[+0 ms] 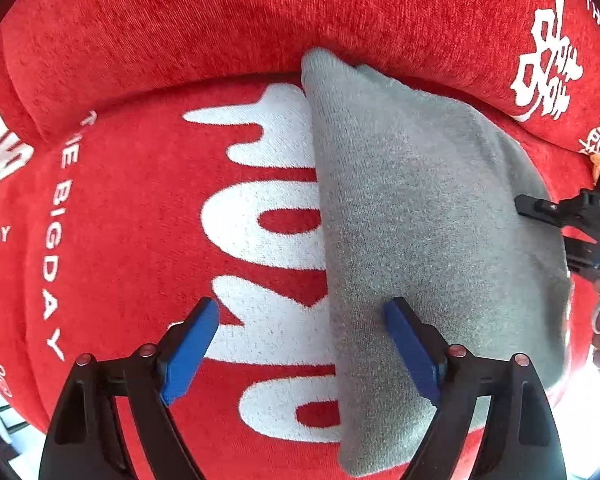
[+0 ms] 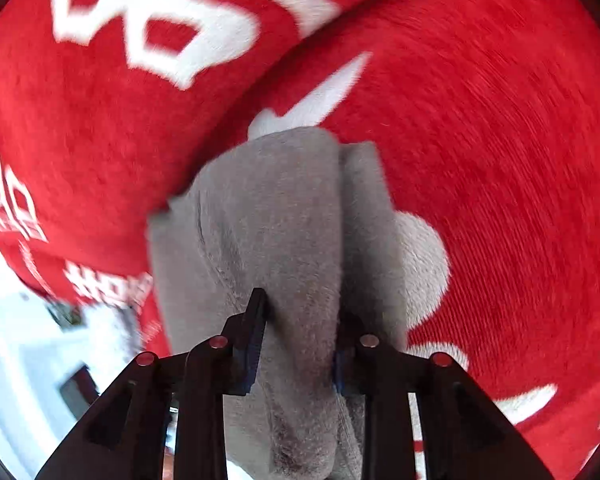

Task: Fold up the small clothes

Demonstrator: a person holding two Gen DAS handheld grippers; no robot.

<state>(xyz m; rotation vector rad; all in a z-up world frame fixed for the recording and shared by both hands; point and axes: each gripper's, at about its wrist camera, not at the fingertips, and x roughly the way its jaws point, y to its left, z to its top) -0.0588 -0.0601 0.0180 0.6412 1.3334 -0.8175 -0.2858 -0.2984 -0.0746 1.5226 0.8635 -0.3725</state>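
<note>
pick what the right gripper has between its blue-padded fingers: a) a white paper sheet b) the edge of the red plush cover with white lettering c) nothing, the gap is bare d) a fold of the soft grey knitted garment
d: in the right wrist view the right gripper has a raised fold of the grey knitted garment bunched between its fingers, above the red plush cover.

Both grippers, left and right, have black forked arms, red round studs and blue pads; white lettering marks one body.
</note>
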